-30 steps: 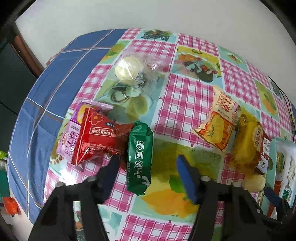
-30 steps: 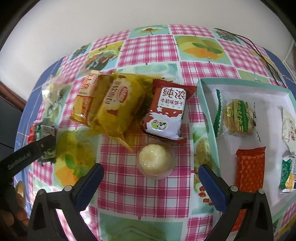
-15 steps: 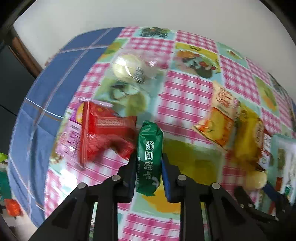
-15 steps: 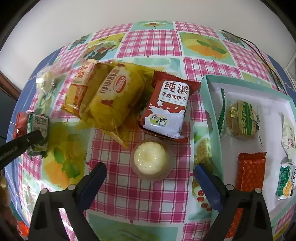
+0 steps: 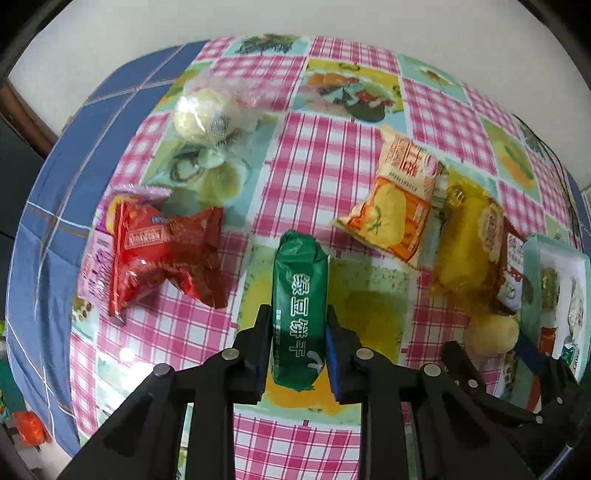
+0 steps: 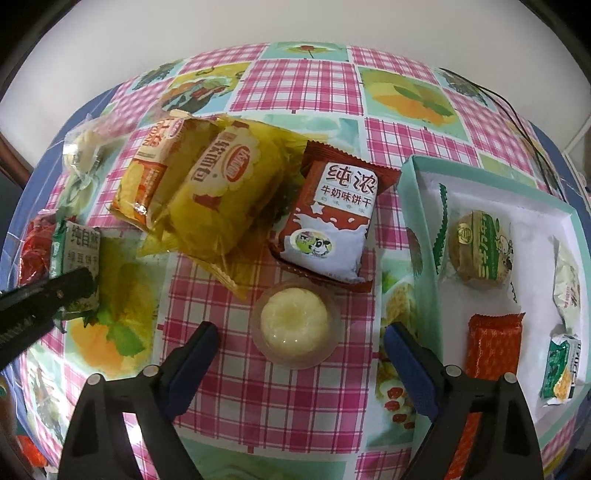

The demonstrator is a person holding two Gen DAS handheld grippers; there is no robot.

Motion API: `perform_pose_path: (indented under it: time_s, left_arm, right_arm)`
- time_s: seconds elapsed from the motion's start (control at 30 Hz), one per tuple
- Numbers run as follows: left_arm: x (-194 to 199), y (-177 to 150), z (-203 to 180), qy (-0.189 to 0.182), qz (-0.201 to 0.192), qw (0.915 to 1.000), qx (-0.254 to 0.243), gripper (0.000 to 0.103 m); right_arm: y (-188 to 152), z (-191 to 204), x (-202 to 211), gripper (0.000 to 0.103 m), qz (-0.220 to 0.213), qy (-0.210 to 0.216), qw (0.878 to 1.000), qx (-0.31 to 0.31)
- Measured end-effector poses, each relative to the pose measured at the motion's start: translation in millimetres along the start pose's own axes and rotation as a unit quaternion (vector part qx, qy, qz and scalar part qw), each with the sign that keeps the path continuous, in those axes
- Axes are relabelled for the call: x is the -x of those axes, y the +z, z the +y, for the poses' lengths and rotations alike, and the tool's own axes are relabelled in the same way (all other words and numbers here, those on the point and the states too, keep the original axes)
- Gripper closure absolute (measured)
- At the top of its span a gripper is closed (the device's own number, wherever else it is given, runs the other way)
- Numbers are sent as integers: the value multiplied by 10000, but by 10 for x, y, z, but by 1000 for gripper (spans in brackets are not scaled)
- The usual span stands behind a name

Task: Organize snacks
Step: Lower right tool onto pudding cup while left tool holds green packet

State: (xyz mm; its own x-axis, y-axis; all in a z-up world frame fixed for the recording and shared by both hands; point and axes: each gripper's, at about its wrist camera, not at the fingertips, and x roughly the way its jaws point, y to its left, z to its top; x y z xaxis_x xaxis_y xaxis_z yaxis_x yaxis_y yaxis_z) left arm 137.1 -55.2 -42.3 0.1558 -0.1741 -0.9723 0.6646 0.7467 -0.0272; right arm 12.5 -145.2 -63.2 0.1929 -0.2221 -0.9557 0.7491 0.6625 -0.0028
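This looks like a home. The table (image 6: pixel 295 413) wears a glossy oilcloth of pink checks and fruit pictures laid over a blue plaid cloth (image 5: pixel 55 229), and it stands against a plain white wall (image 6: pixel 258 22). Small wrapped snacks (image 6: pixel 328 218) lie scattered on it.

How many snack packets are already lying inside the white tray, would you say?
4 in the tray: a round green-labelled cake at the back, an orange packet nearer, a pale packet and a small green packet at the right. More may be hidden beyond the frame edge.
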Motion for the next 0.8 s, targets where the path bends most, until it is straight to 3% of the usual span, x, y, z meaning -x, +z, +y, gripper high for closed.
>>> perform_pose_path:
  time_s: [0.1,0.13,0.67,0.73,0.8]
  left_arm:
    - [-74,-33,8,11,76,9999,75,76]
    - [-96,-36,9,16,95,9999,103,76]
    - [-160,-18,47,19,81,9998,189,76]
    - [-156,-29,42,13,80,9998,199,76]
    - [-149,-30,39,7,85,9998,205,76]
  right_arm:
    - [-8,-6,-24,6,44,18,10000,-34]
    - [-12,9,-49,0,121,43,9999,-19]
    - [50,-37,-96,0,285,-52,9992,-278]
    - [61,-36,-81,4,231,-85,9993,-293]
    - [68,-27,-24,15,119,-99,9995,-271]
